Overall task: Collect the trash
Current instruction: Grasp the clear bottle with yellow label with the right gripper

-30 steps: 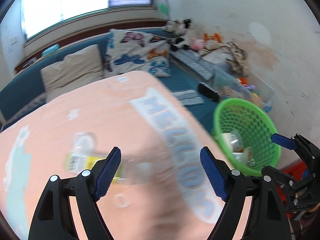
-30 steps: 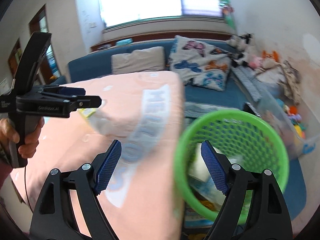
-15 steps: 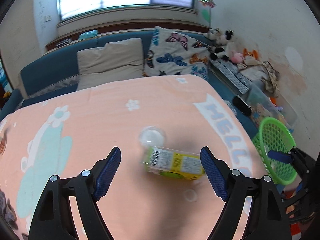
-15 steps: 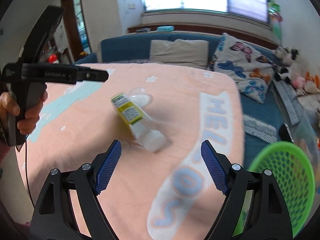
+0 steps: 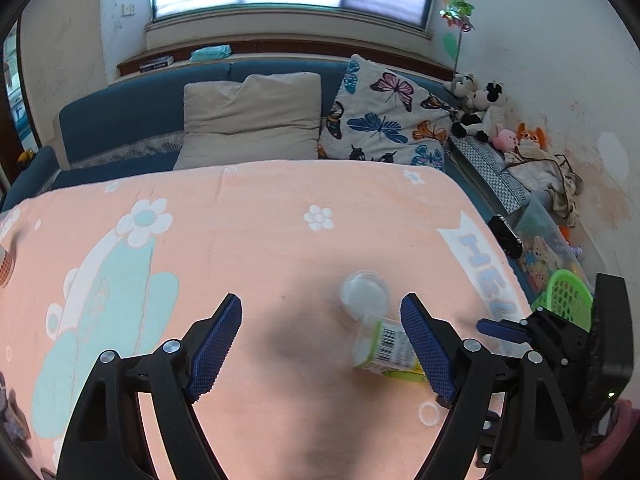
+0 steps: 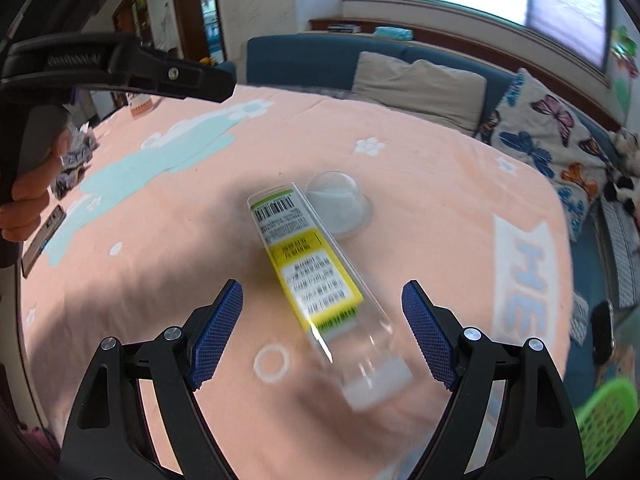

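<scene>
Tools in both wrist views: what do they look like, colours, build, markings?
Both match: the left tool and right tool have black plastic fingers with cut-out webs, silver pivot screws and blue cross-hatched pads. The left one's side carries small white lettering, unreadable. A green light glows on the right one's body.

The clear plastic box (image 6: pixel 320 280) lies flat on its long side on the peach blanket (image 6: pixel 420 184), toward the blanket's right edge and nearer its front edge than its far edge. The box is long and rectangular, with a yellow-and-white printed label and a barcode at its far end; its near end is transparent. The clear plastic cup (image 6: pixel 340 204) rests just beside the box's far end; contact cannot be determined. The green mesh basket (image 5: pixel 568 296) sits off the blanket's right edge.
</scene>
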Available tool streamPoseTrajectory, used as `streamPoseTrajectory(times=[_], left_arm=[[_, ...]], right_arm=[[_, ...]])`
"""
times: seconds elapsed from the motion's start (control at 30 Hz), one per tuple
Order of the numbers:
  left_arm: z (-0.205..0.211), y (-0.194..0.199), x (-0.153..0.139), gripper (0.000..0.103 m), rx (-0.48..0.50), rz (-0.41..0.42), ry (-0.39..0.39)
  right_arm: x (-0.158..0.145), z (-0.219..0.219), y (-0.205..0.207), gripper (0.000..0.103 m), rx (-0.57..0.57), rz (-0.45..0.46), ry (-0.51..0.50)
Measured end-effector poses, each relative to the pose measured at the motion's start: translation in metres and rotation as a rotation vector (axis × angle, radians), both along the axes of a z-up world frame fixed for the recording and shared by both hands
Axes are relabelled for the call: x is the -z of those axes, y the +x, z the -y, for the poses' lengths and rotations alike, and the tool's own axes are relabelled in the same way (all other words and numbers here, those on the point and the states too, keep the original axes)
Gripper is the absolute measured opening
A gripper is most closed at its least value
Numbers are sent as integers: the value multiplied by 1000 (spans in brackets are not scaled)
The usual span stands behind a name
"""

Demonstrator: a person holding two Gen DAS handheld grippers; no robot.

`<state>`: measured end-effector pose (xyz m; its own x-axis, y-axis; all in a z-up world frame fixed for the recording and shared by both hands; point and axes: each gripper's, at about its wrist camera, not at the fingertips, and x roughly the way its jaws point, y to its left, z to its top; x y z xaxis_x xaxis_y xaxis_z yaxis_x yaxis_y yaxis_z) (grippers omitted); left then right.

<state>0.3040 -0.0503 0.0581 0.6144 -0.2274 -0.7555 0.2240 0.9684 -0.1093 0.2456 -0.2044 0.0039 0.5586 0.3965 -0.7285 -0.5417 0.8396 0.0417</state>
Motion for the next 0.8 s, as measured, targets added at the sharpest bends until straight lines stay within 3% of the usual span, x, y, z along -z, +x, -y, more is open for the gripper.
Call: streamPoseTrajectory(times=[0.3,0.43,0.53,0.8], left_arm=[[-19,18,17,79,-44,-35,-22],[-20,21,24,79,-51,-44,-21],[-18,21,30,79,-49,-49,-26],[12,18,46,79,5,-54,-29]], right_arm=[[22,-26,31,81,-79,-60,-48],[29,-32,34,61,-95,-89,-75],[26,-26,29,55,-86,-89,-66],[14,15,0,51,-1,-98,-24]])
